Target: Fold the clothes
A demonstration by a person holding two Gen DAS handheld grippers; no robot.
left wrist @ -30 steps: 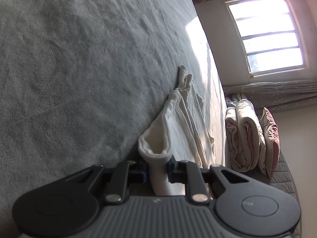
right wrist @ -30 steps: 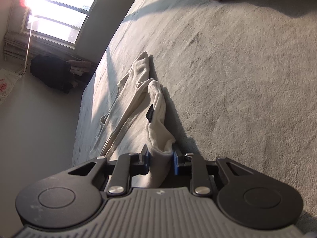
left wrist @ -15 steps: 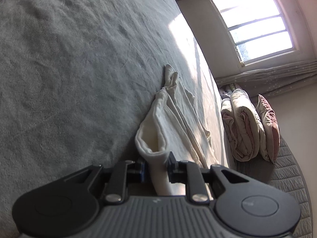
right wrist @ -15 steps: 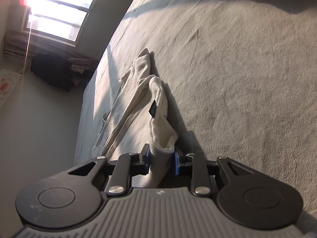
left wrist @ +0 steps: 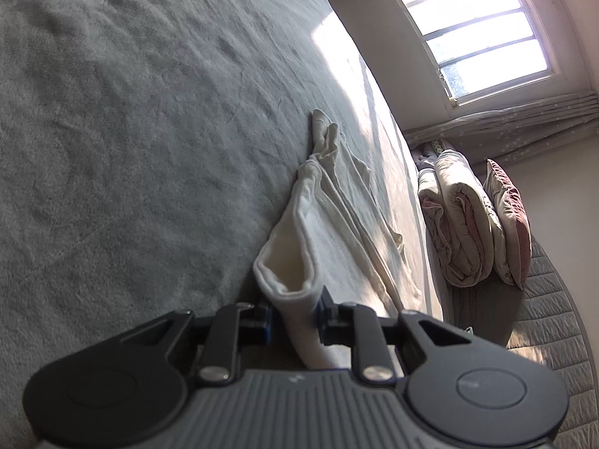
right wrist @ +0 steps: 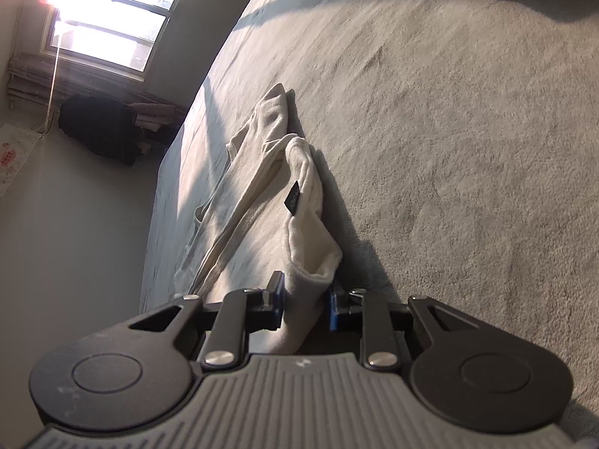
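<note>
Left gripper [left wrist: 292, 316], black, blue-padded: jaws clamped on a hemmed corner of the cream knit garment [left wrist: 325, 220]. Right gripper [right wrist: 305, 305], same make: jaws pinched on the garment's opposite hemmed corner, beside a small black sewn-in label [right wrist: 293, 197].

Cream knit garment: bunched into long folds and stretched away from both grippers, lying on the grey fleecy bed cover [left wrist: 131, 119] near the cover's window-side edge; its far end tapers to a crumpled tip. The nearest cloth rises off the cover into each pair of jaws.

Beyond the bed's edge, left view: rolled pink-and-cream quilt [left wrist: 462, 220] and dusty-pink cushion [left wrist: 511, 220] on a quilted grey pad [left wrist: 554, 318]. Right view: a dark heap [right wrist: 99, 129], possibly clothing, below the bright barred window [right wrist: 112, 7].
</note>
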